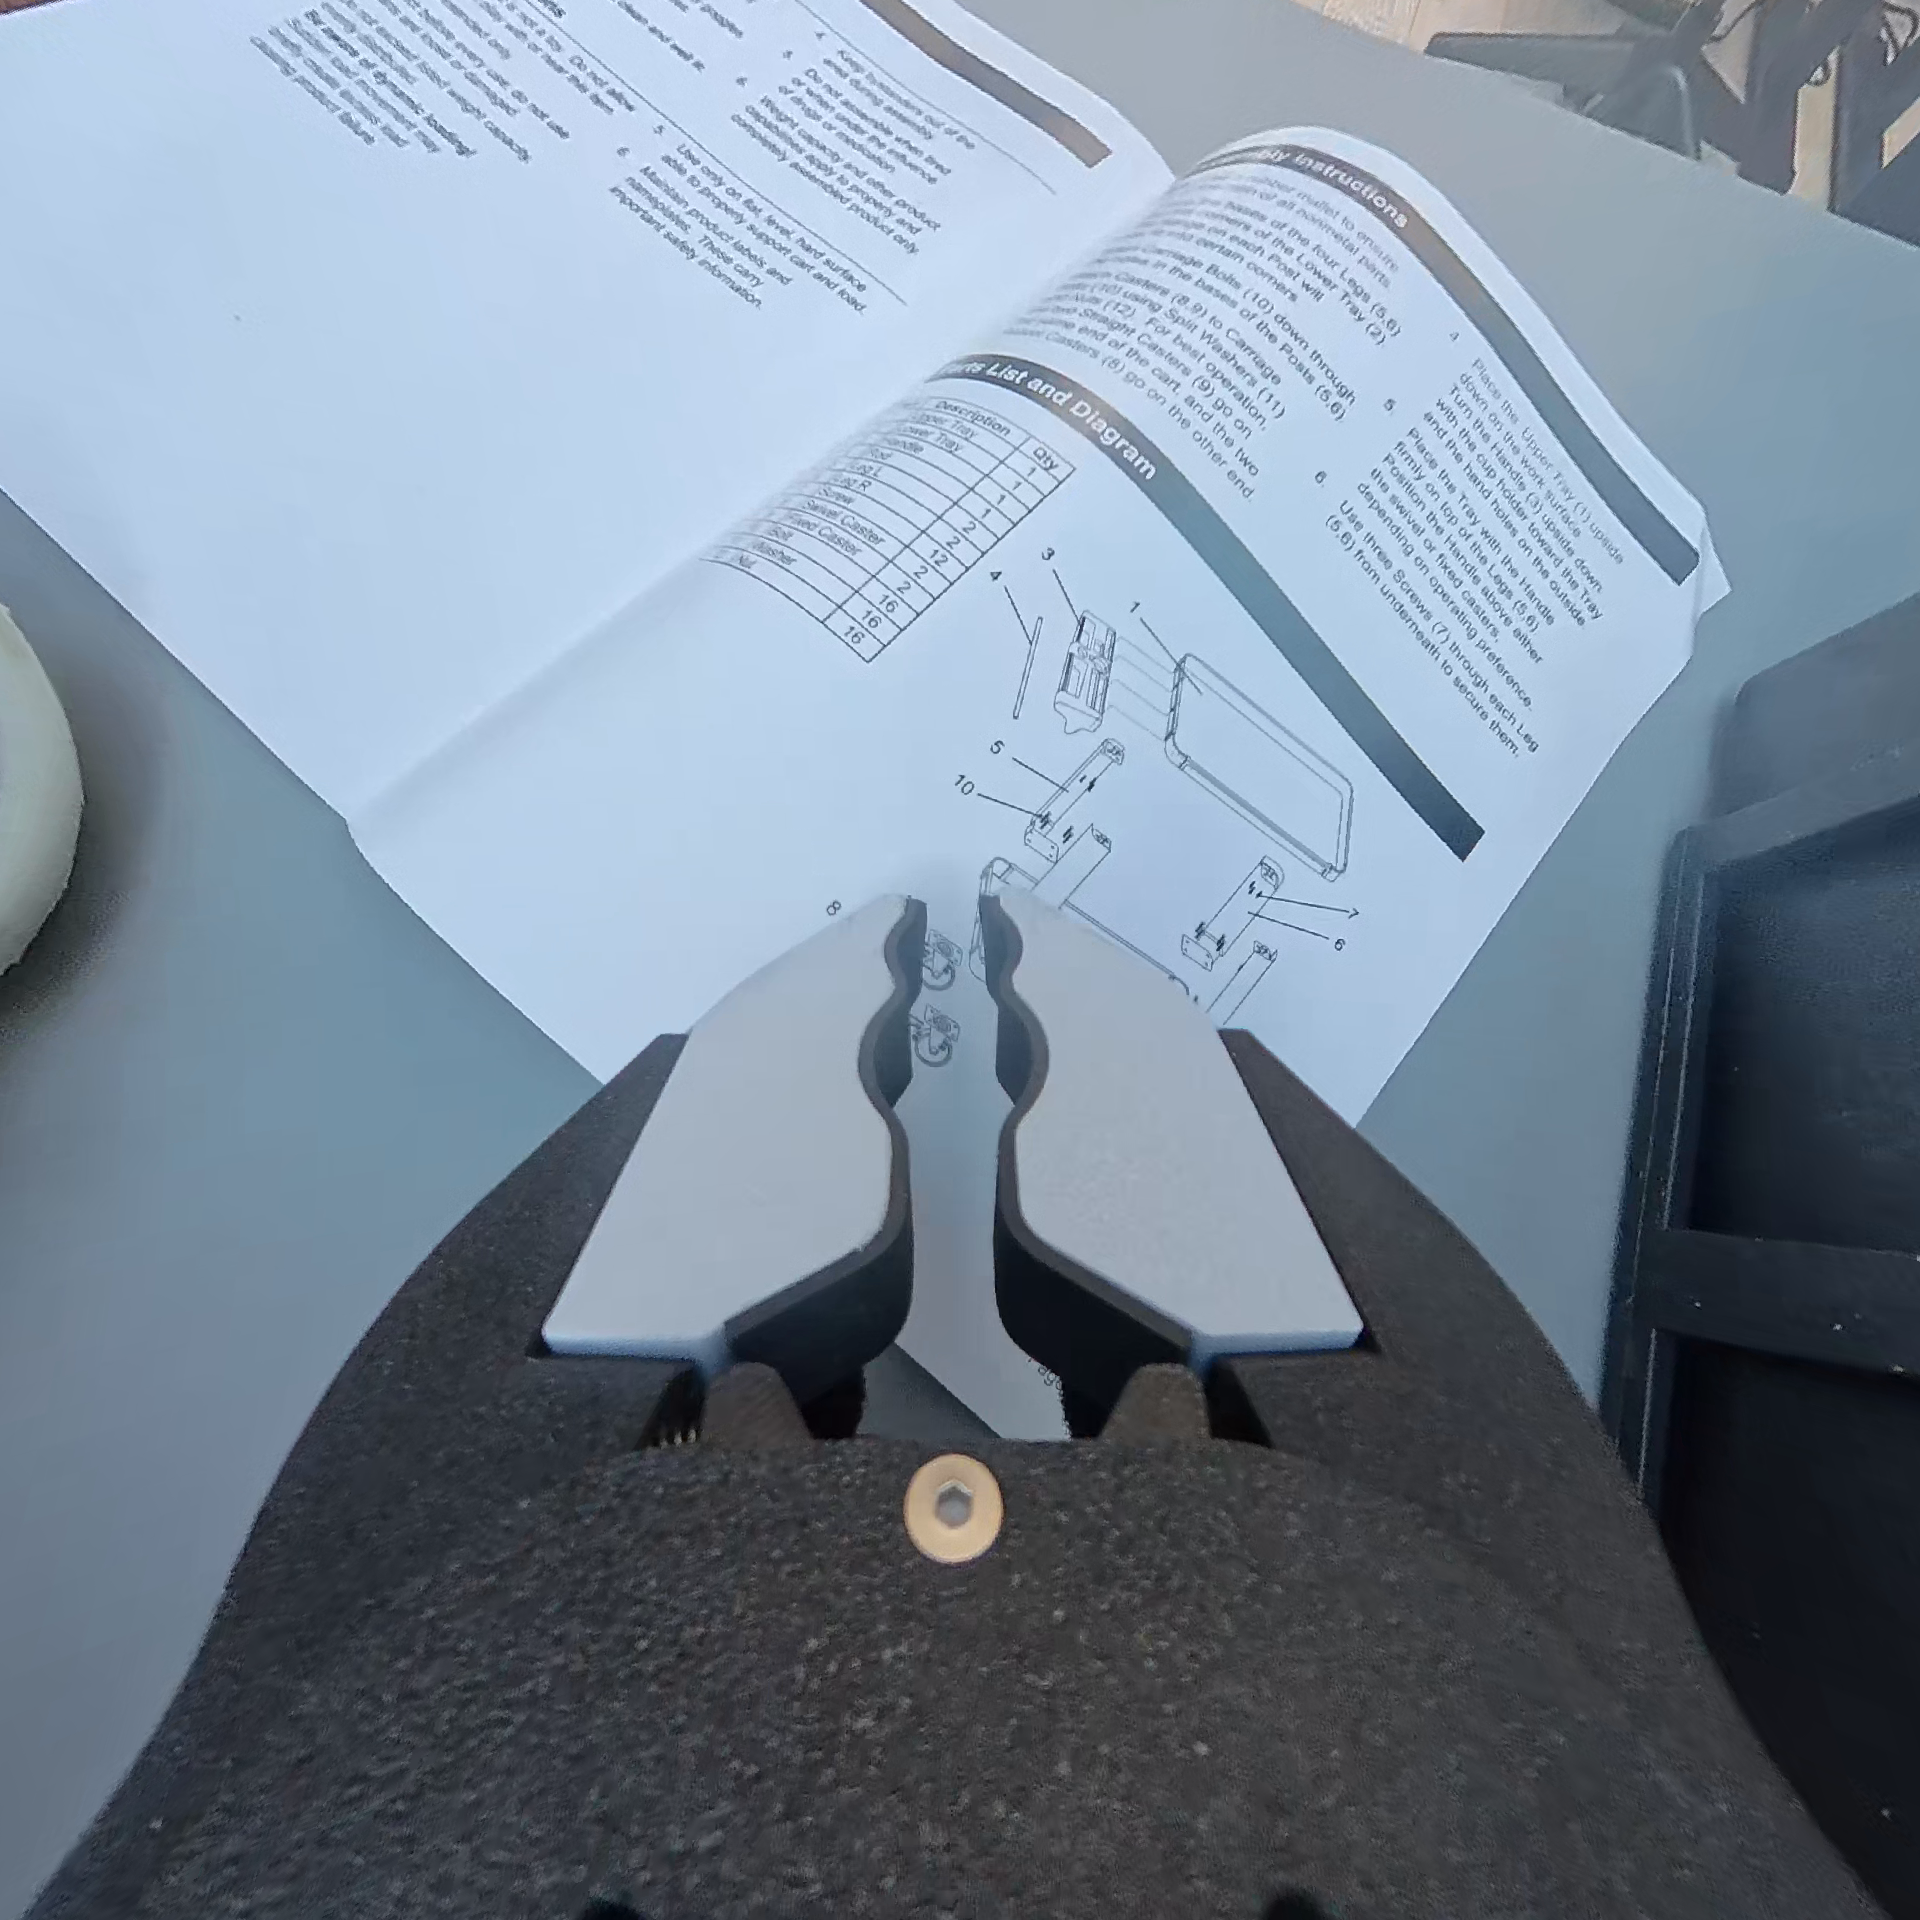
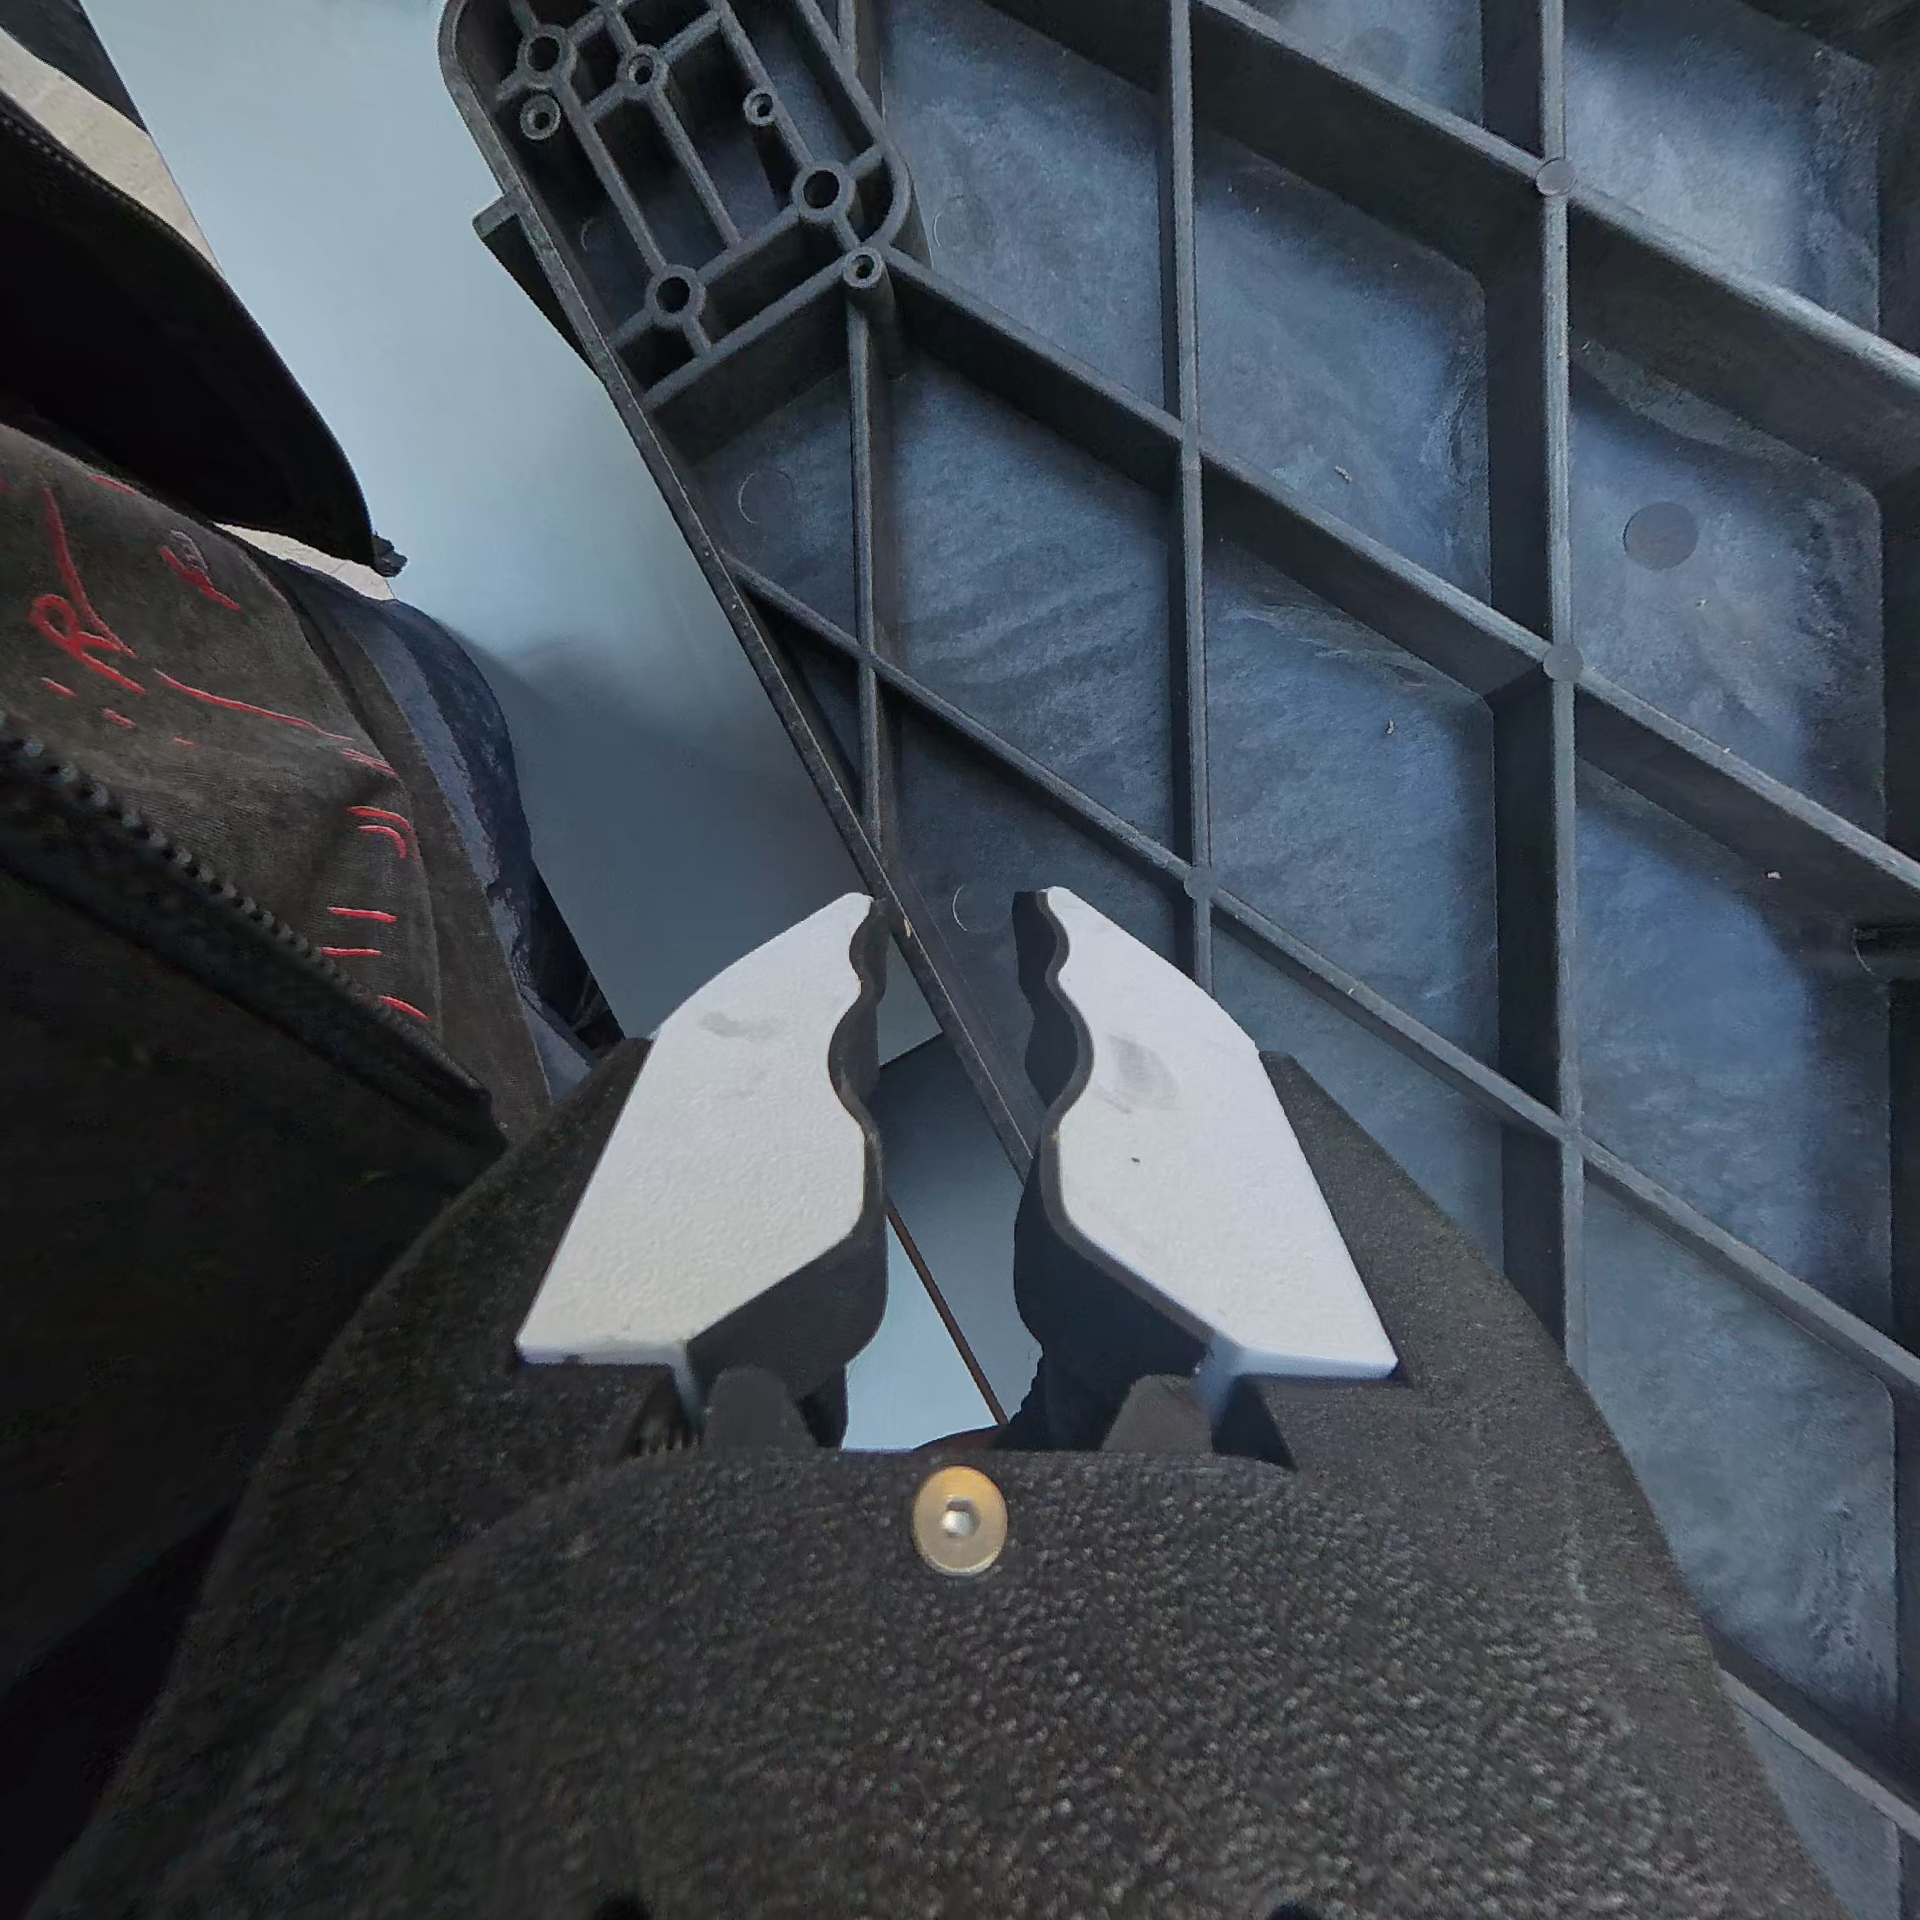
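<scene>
Booklet (image 1: 727,436) open on grey table (image 1: 208,1143), white pages with line diagrams.

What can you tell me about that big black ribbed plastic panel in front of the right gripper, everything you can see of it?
The black ribbed panel looks like moulded plastic, its ribbed side towards the camera: raised ribs cross in a grid of roughly square cells with a dusty, scuffed floor. At its upper left corner sits a rounded mounting pad with small screw bosses. It seems to lie on the grey table. Its thin edge runs diagonally between the fingers of the right gripper, whose jaws stand apart, not clamped on it.
</scene>
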